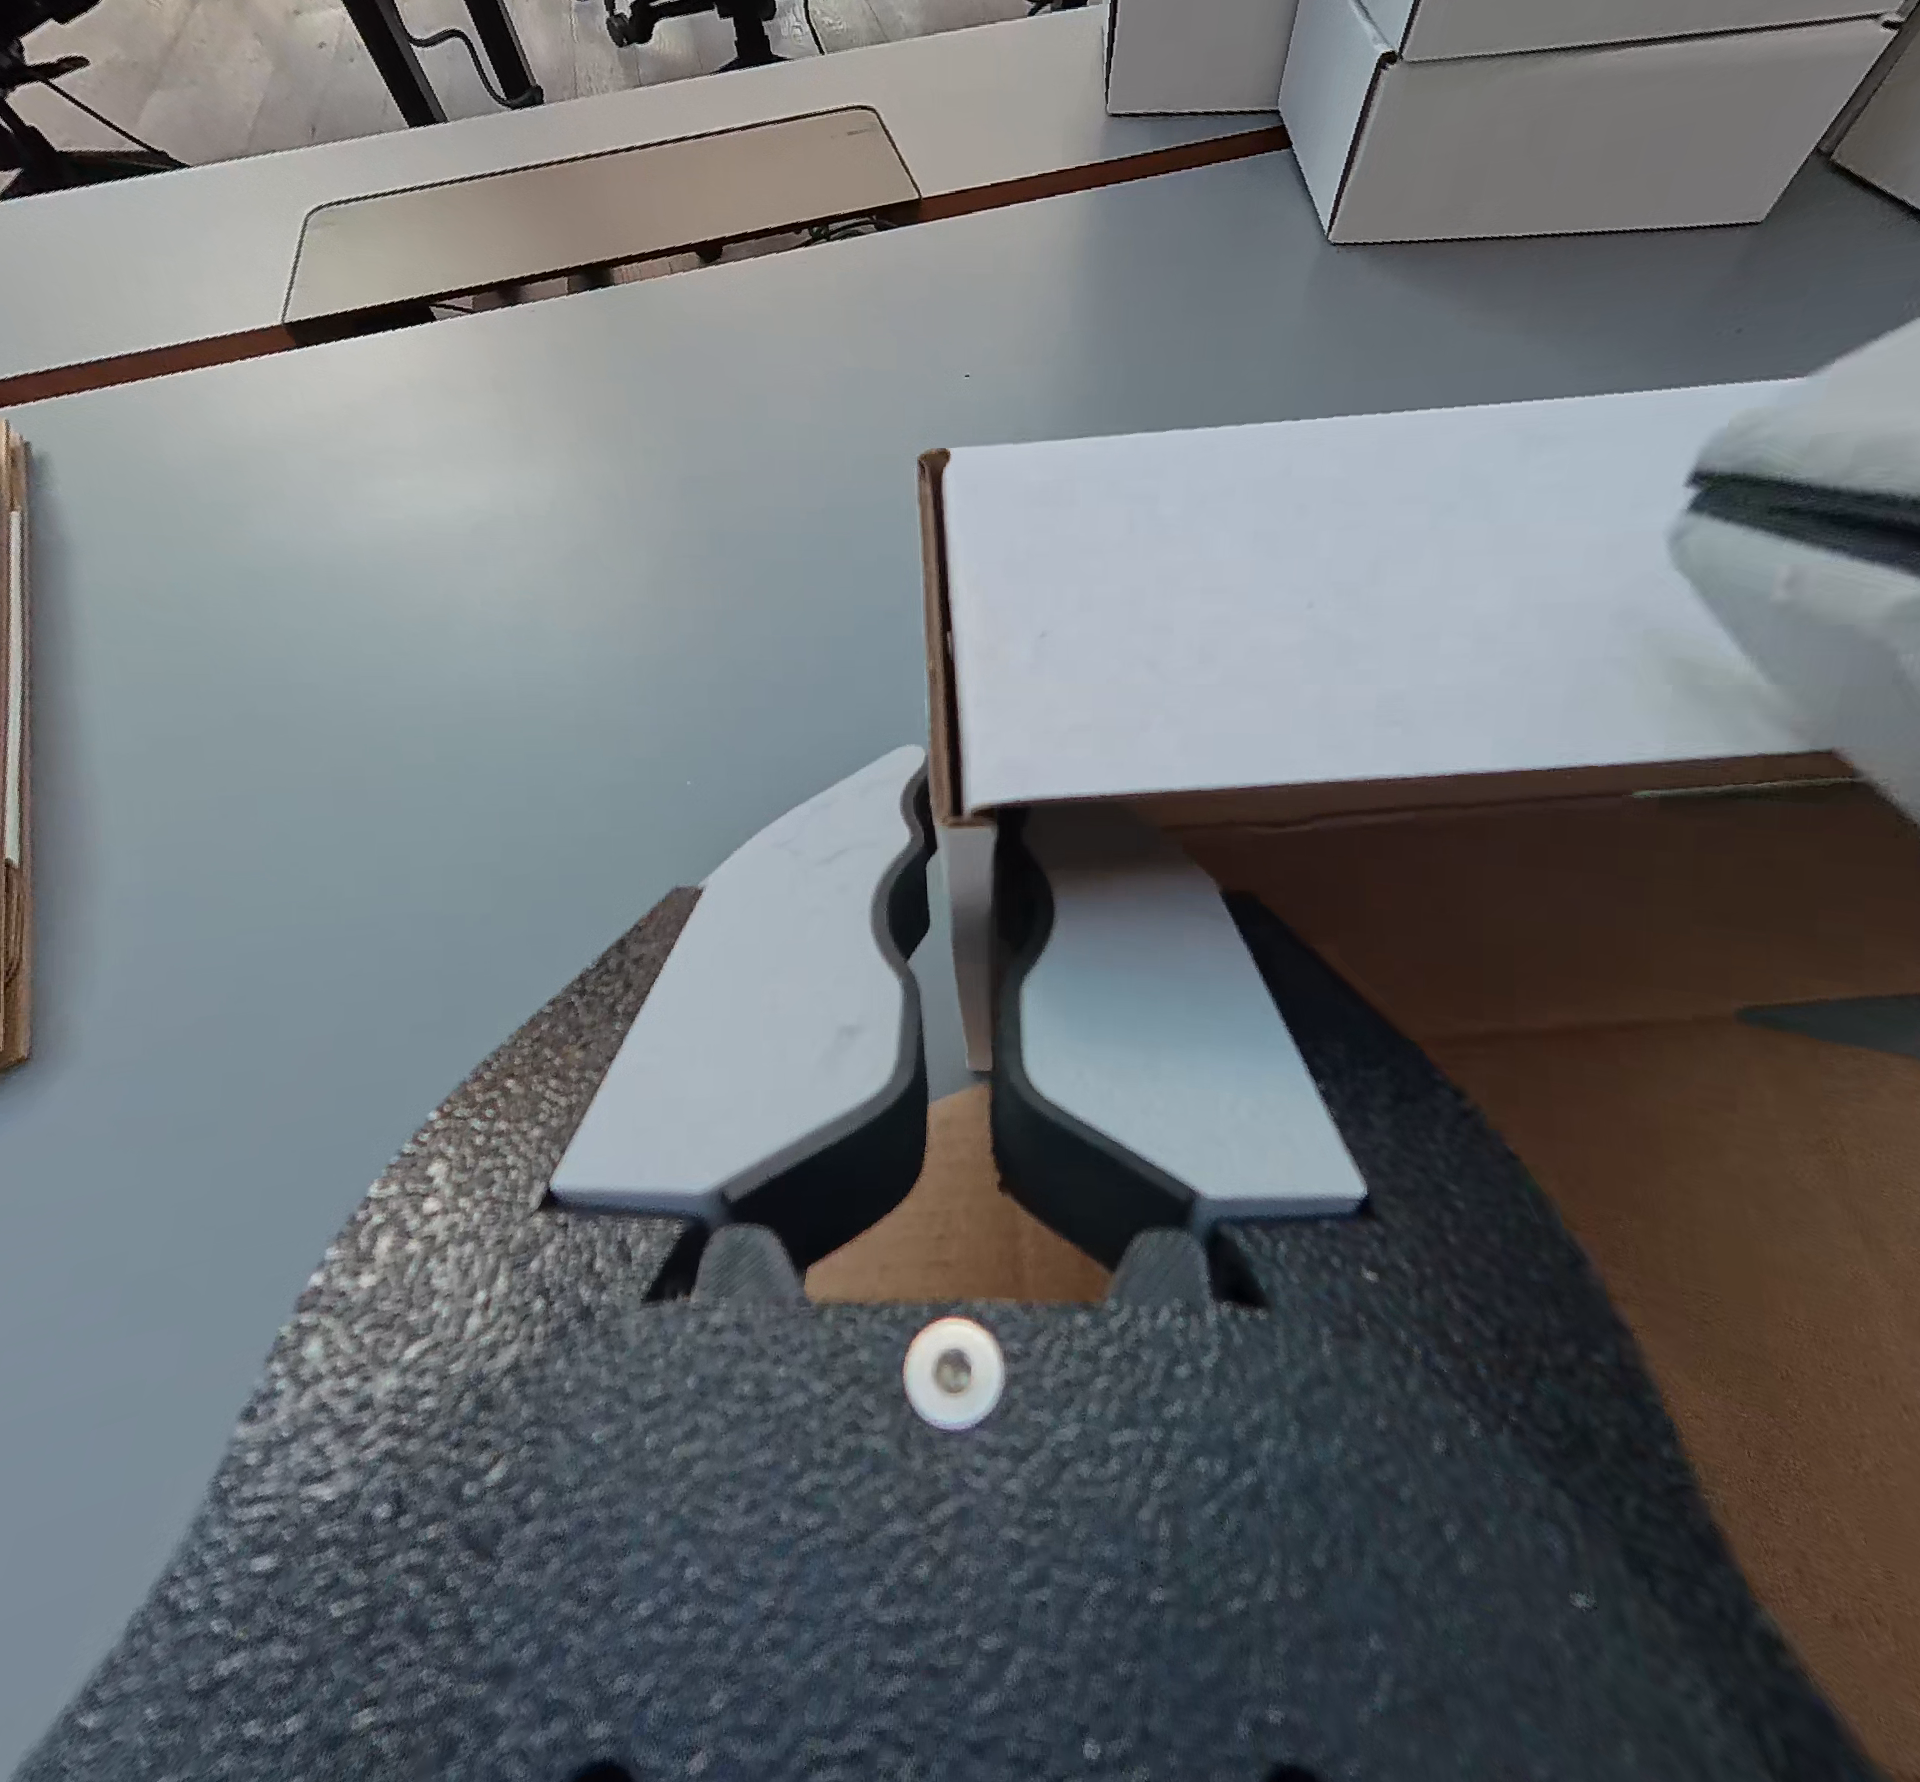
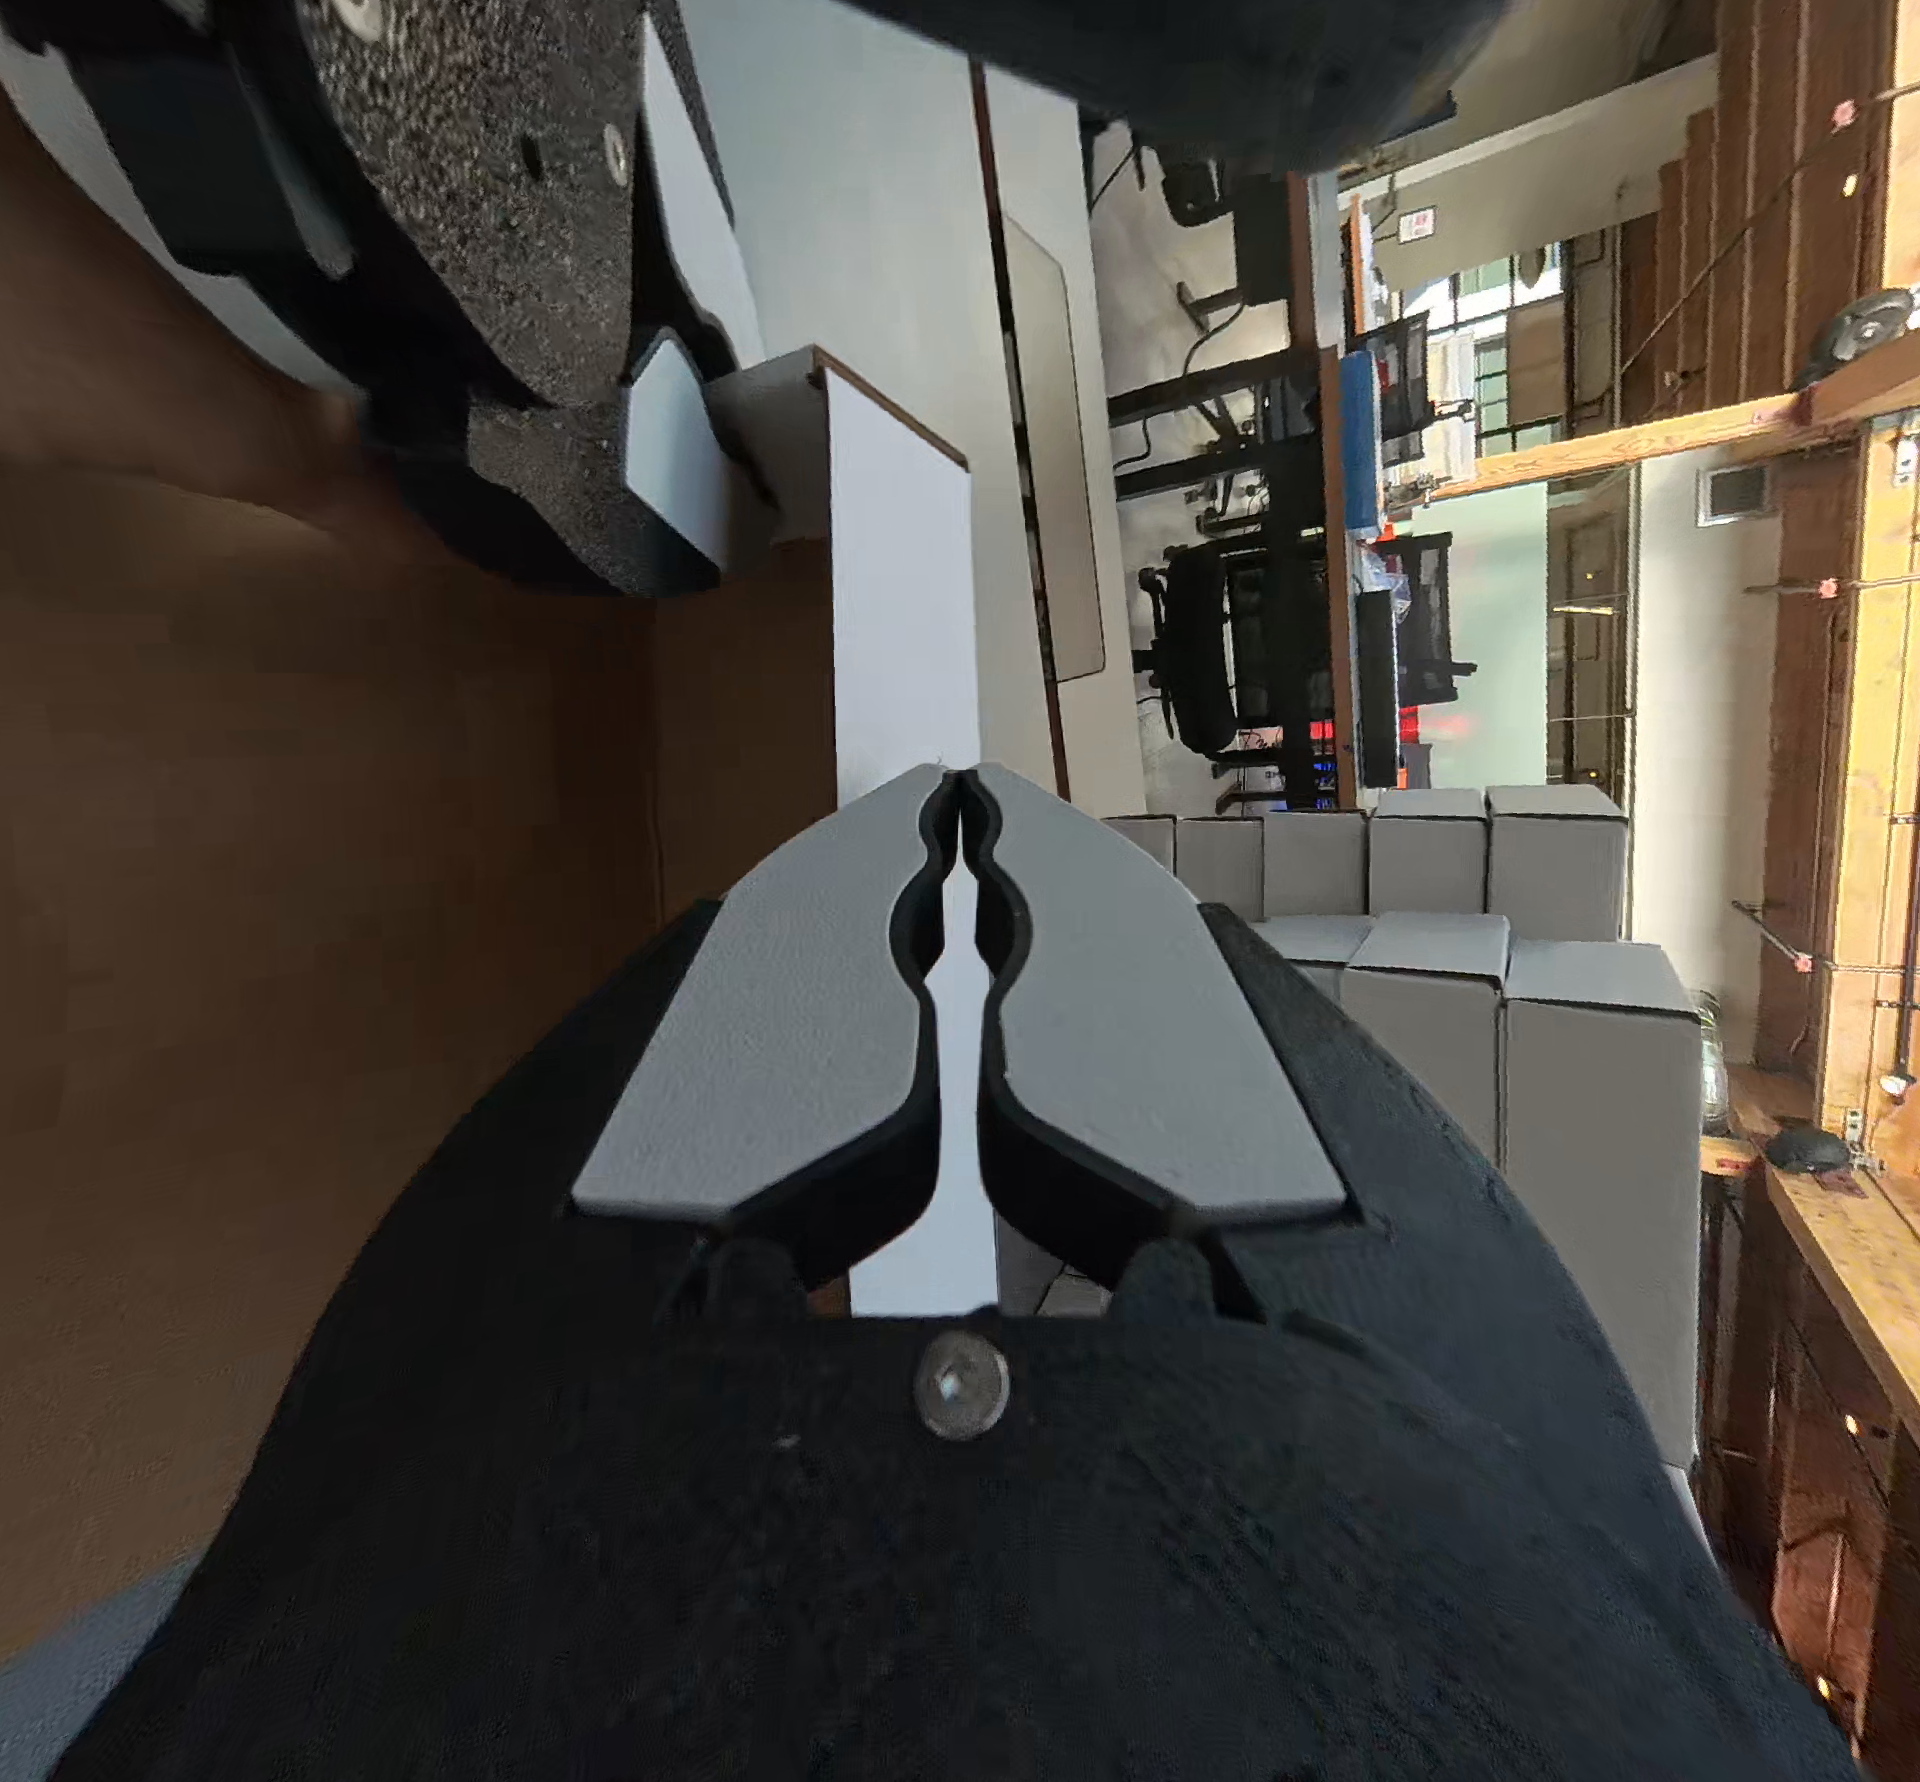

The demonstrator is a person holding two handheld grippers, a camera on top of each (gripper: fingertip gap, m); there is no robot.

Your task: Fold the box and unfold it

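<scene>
The box is white outside and brown inside (image 1: 1558, 953) and lies open on the grey table (image 1: 468, 641). A long white panel (image 1: 1351, 610) stands folded over along its far side. My left gripper (image 1: 966, 839) is shut on the box's upright side wall (image 1: 971, 953) at the corner, with the right fingertip hidden under the white panel. The right wrist view shows the left gripper (image 2: 717, 402) on that same wall. My right gripper (image 2: 961, 782) has its fingertips closed together, right in front of the white panel (image 2: 904, 589). It shows blurred at the panel's right end (image 1: 1787, 527).
Stacks of folded white boxes (image 1: 1558, 70) stand at the table's far right and also show in the right wrist view (image 2: 1455, 901). A pile of flat cardboard (image 1: 12, 745) lies at the left edge. Office chairs and desk legs stand beyond the table.
</scene>
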